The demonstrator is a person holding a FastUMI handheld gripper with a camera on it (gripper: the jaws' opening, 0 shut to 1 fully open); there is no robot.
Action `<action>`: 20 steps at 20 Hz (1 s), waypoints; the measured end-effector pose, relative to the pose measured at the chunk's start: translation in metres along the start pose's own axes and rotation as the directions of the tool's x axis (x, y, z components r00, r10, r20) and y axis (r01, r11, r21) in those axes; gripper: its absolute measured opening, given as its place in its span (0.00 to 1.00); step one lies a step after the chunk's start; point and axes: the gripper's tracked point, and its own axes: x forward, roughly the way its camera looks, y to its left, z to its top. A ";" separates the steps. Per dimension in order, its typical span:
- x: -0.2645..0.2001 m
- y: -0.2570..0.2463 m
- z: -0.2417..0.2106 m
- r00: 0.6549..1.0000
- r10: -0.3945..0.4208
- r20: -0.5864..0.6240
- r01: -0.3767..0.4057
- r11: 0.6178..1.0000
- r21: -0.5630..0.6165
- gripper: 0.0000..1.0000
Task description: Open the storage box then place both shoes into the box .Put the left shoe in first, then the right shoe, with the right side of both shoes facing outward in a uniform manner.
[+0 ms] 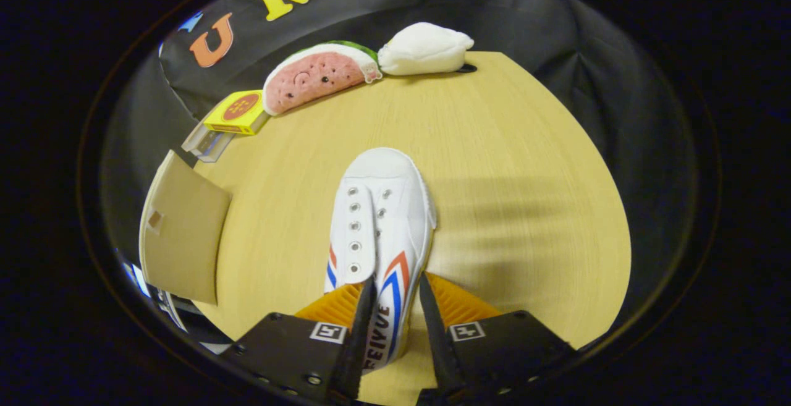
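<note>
Since the tool [397, 307] pinches only the heel wall of the white shoe [380, 227] at lower centre, toe lying on the table [525, 165], it could twist loose before the cardboard box [182, 233] at left

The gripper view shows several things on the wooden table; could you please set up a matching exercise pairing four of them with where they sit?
Things:
1. white shoe
2. watermelon-slice plush
3. yellow box
4. brown cardboard flap

Places:
A. at the table's near left edge, beside the shoe
B. heel part between the fingers of the gripper, toe pointing away
C. at the far edge, next to the white plush
D. on a clear case, left of the watermelon plush

Pairs: 1-B, 2-C, 3-D, 4-A
</note>
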 end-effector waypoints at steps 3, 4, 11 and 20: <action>0.001 -0.001 -0.002 1.000 0.002 -0.011 -0.001 0.999 0.051 0.36; 0.002 -0.002 0.000 1.000 0.002 -0.016 0.000 0.998 0.067 0.28; -0.006 0.003 0.002 1.000 0.028 -0.001 -0.028 0.989 0.142 0.01; -0.030 0.010 0.014 0.995 0.048 0.092 -0.065 0.981 0.184 0.01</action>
